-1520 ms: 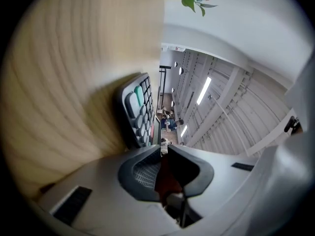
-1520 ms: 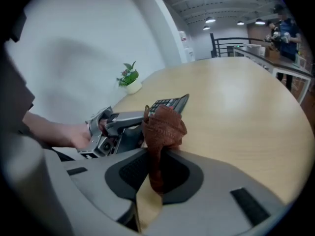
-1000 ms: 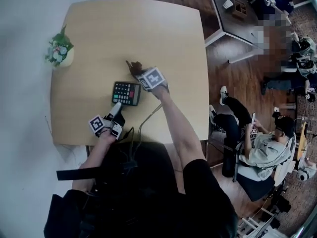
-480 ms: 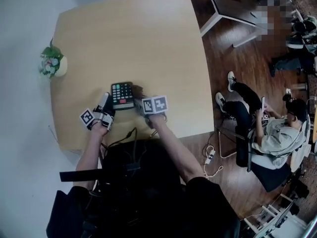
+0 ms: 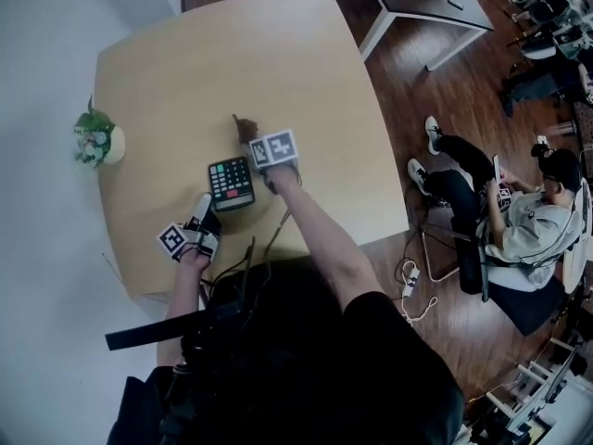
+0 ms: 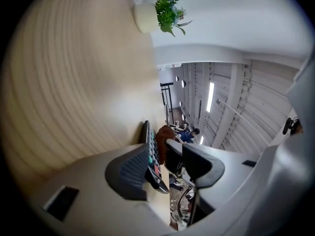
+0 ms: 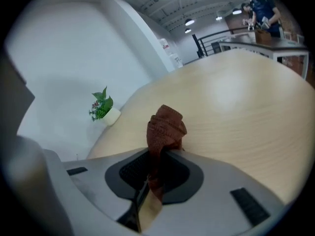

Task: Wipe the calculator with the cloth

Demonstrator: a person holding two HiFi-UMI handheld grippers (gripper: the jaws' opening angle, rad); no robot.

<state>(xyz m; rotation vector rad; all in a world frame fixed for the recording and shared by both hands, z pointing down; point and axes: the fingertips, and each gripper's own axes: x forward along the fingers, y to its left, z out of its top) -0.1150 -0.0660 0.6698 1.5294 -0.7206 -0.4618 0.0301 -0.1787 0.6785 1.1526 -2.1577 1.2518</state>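
Calculator seemingly loose between closing left jaws; right jaws clamping cloth; tabletop open.

No legible text in any view. The calculator shows only coloured key blobs — legends too small to read, and no brand can be made out on its case. The cubes on the left gripper and the right gripper carry black-and-white square marker patterns — not characters.
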